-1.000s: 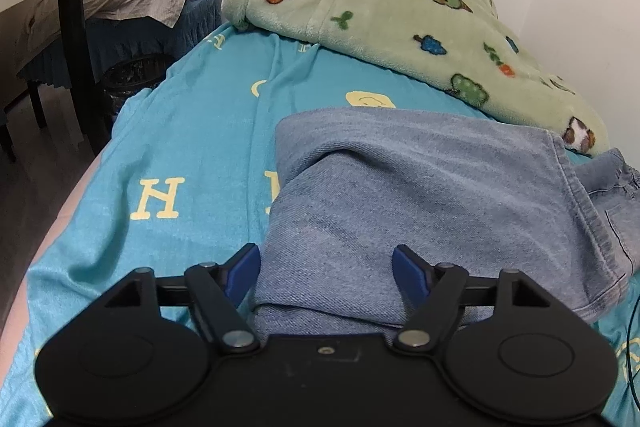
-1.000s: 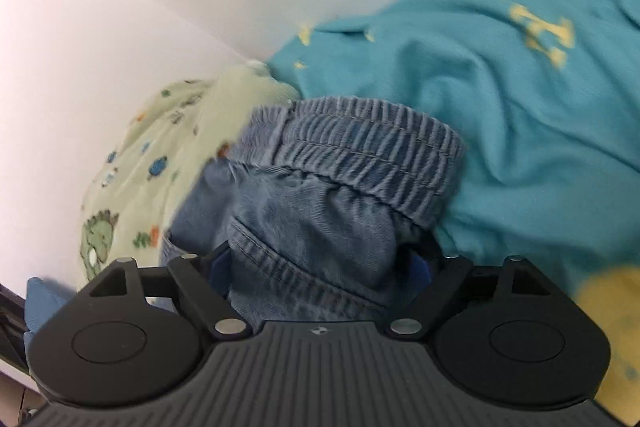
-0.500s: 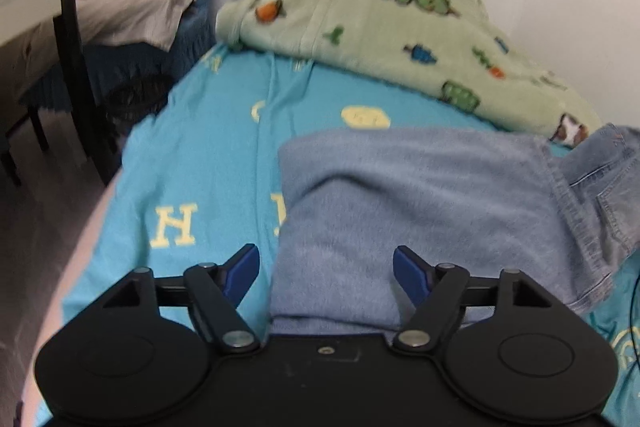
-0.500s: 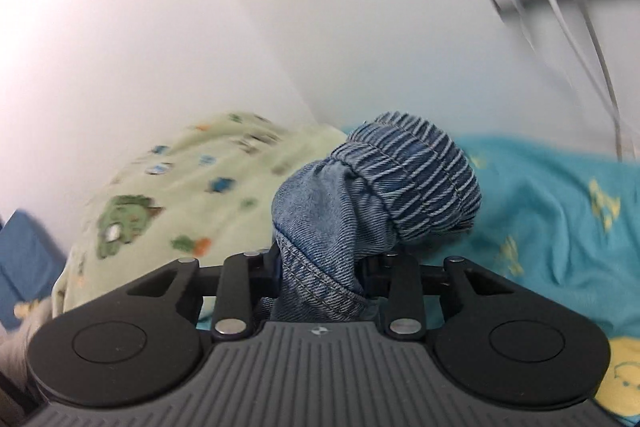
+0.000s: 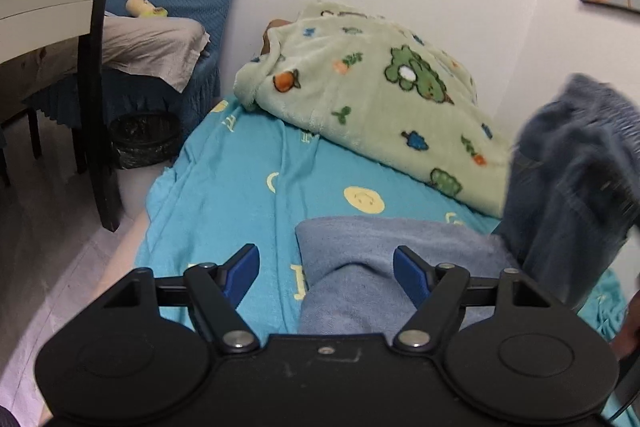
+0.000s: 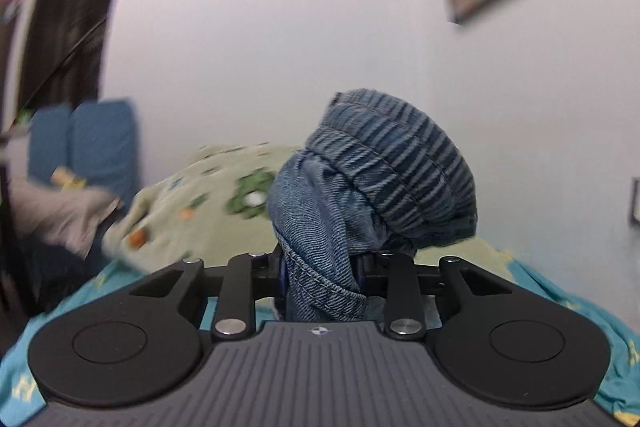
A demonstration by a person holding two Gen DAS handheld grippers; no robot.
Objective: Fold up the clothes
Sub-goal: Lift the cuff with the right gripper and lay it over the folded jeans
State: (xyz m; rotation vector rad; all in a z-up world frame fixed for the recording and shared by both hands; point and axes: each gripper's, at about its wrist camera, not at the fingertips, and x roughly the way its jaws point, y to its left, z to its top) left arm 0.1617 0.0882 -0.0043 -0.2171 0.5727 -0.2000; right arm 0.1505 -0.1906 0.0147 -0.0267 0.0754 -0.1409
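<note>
1. R claw [image 6: 322, 277] has just been closing; it is now clamped on the jeans [image 6: 360, 195] at the waistband, cloth bunched between the pads.
2. Vs 1 s ago: waistband was flat on the bed [image 5: 240, 187]; now it is lifted high, w/ the wall behind it. Means the fold-over is started, I judge.
3. L claw [image 5: 326, 269] stands apart, nothing gripped. The leg part of the jeans lies on the bed under it, between the pads but not pressed.
4. L view vs before: claw is higher and further back, more bed shows; raised denim now hangs at right, blurred.
5. Blanket [image 5: 360, 99] is near the wall, just beside the jeans.
</note>
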